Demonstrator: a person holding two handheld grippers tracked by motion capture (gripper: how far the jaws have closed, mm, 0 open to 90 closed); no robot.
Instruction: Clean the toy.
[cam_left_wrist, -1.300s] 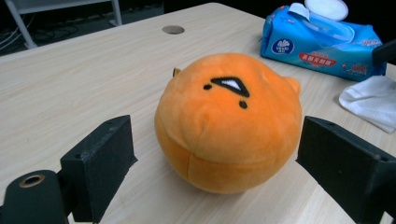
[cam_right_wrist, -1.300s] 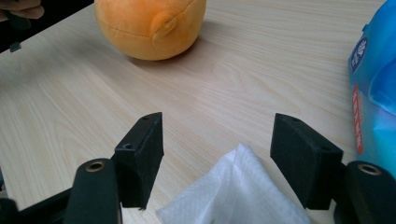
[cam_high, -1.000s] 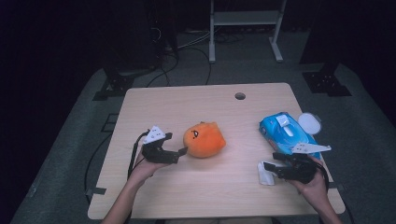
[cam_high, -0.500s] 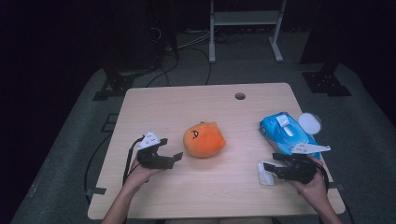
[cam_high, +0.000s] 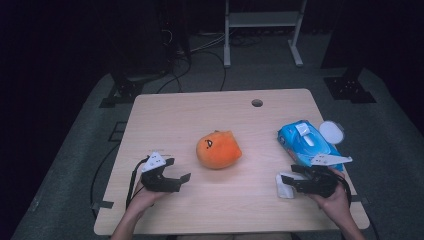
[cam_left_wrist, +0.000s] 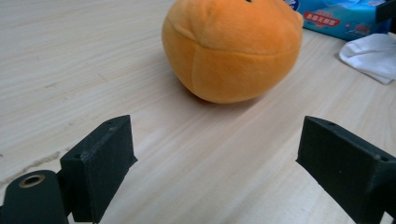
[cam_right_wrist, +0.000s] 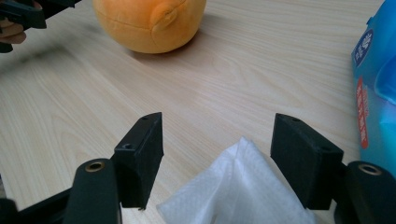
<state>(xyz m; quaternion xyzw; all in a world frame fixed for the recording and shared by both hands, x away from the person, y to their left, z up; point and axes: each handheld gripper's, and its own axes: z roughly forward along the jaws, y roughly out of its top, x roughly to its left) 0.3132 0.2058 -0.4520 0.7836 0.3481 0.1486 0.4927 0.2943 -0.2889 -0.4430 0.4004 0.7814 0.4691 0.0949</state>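
Seems to be the start of a wiping job on the orange plush toy (cam_high: 218, 149), at the centre of the high view on the wooden table (cam_high: 200, 110), lying on its side and touched by neither tool. Right gripper (cam_high: 289, 175) at the lower right of that view, jaws spread wide and resting low over the white wipe (cam_high: 284, 187). In the right gripper view the crumpled wipe (cam_right_wrist: 238, 186) rises between the two black pads without being pressed by either, so not yet gripped. Left gripper (cam_high: 179, 169) at the lower left, jaws likewise wide apart and empty, pointed at the toy (cam_left_wrist: 231, 46), which sits near but clear of the pads. Next, by judgement: close the right jaws on the wipe's raised fold, lift it clear of the board, and carry it left toward the toy. Meanwhile bring the left jaws around the toy's flank to steady the soft, rolling body. Blue wipes pack (cam_high: 307, 145) at the right edge, just above the right gripper, white flap on top. Contents hidden, and impossible to tell whether the flap is sealed. Round white disc (cam_high: 331, 131) just beside the pack, upper right.
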